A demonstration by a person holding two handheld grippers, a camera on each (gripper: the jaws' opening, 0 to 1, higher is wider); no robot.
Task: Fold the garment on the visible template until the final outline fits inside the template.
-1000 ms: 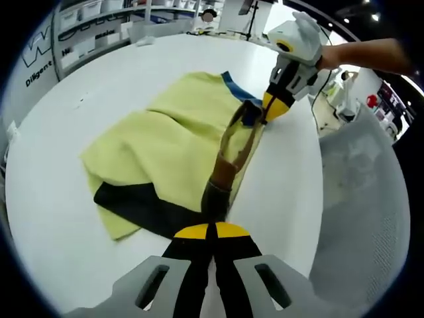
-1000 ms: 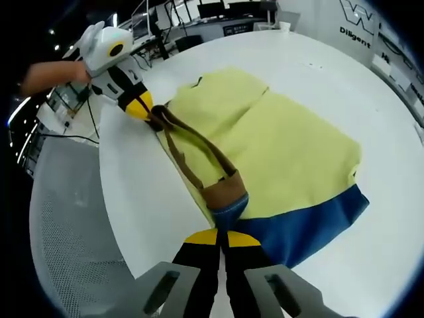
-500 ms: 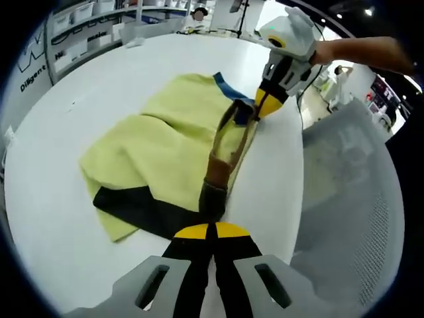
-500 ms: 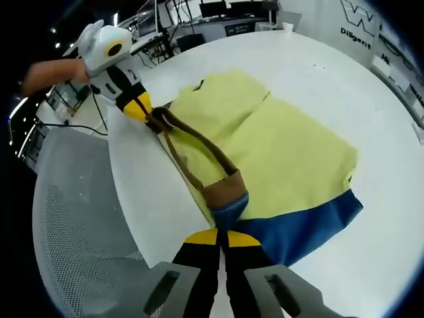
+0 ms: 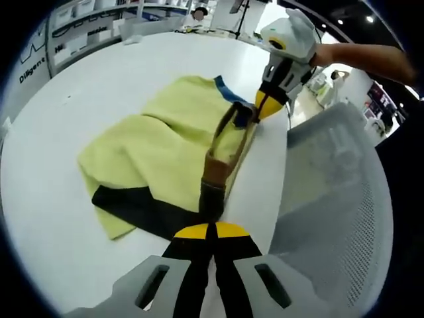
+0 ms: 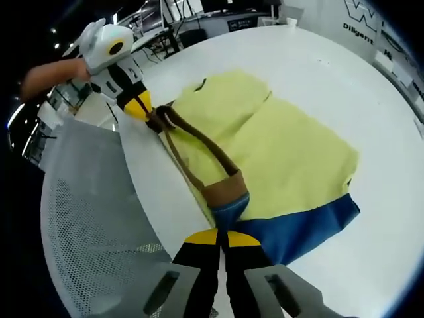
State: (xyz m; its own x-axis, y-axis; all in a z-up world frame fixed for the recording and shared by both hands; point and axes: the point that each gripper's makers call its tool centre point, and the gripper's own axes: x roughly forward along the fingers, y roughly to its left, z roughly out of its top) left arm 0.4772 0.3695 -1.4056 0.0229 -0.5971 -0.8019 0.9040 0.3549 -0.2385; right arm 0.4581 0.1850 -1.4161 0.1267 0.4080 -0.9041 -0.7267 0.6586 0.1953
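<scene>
A yellow top (image 5: 165, 146) lies spread on a white table (image 5: 79, 99). In the left gripper view its near hem has a dark band (image 5: 142, 209). In the right gripper view the near hem has a blue band (image 6: 298, 232).

The left gripper (image 5: 211, 228) has its jaws shut tight on the edge of the top, right at the dark band. A brown strap (image 5: 222, 149) (it looks like a loop of cloth) runs from these jaws across to the other gripper.

The right gripper (image 6: 222, 233) also has its jaws closed on the top, at the blue end, just under a brown patch (image 6: 224, 192).

Each view lets you see the other gripper too. In the left gripper view the right gripper (image 5: 264, 106) pinches the far corner by the blue collar, held by a bare arm (image 5: 364, 56). In the right gripper view the left gripper (image 6: 140, 106) bites the far end of the strap.

A grey mesh chair (image 5: 338, 199) stands just beside the table edge. The right gripper view shows it at the left (image 6: 93, 218). Shelves (image 5: 79, 20) with bins stand behind the table in the left gripper view.
</scene>
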